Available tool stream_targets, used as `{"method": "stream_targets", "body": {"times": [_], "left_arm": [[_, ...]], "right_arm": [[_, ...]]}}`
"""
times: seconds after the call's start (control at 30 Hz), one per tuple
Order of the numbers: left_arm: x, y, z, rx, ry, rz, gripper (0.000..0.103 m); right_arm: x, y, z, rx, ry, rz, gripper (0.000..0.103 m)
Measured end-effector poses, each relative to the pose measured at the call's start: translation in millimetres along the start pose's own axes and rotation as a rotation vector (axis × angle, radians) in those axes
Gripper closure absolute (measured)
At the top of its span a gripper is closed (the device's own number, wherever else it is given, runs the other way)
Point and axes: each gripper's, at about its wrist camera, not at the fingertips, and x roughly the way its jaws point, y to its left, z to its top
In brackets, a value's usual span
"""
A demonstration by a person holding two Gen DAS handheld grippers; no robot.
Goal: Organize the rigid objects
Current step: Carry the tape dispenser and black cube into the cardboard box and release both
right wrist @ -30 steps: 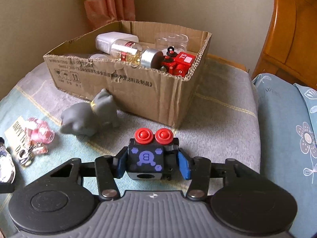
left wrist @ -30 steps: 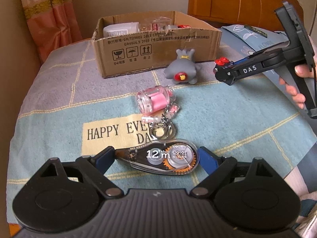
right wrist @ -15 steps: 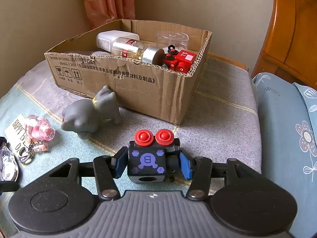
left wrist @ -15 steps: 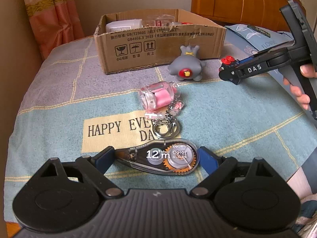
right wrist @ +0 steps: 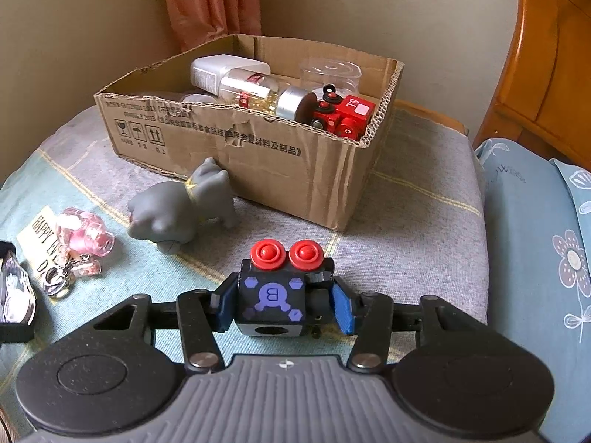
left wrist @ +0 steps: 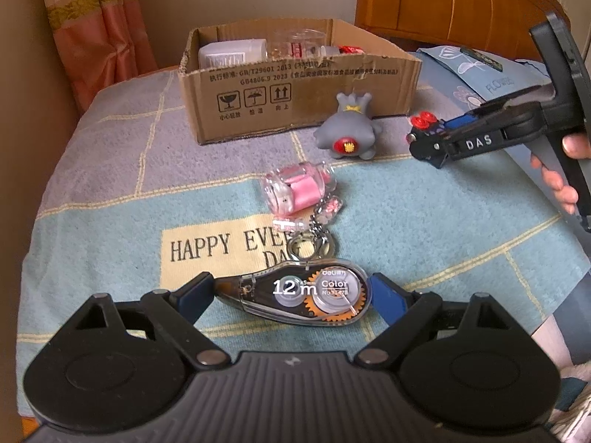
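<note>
Grey figurine (right wrist: 181,208) stands just before cardboard box (right wrist: 258,155) front wall; box's right end crowded, blanket (right wrist: 417,199) beside box bare.

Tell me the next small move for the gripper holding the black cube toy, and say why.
Probably carry it forward over the cardboard box and let go there. The right gripper is shut on the black cube toy, lifted off the blanket, and the open box just ahead already holds a red toy train and bottles, with free space near its front wall.
</note>
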Motion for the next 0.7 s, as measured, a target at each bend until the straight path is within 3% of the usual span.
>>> {"method": "stream_targets", "body": {"times": [0.47, 0.7], "left_arm": [[-32.4, 0.6, 39.1, 0.073, 0.009, 0.021, 0.014], [-45.0, -0.2, 73.7, 0.107, 0.002, 0.015, 0.014]], "right_arm": [[-44.8, -2.2, 5.9, -0.062, -0.032, 0.071, 0.047], [-74.5, -2.2, 13.0, -0.095, -0.071, 0.110, 0.047]]}}
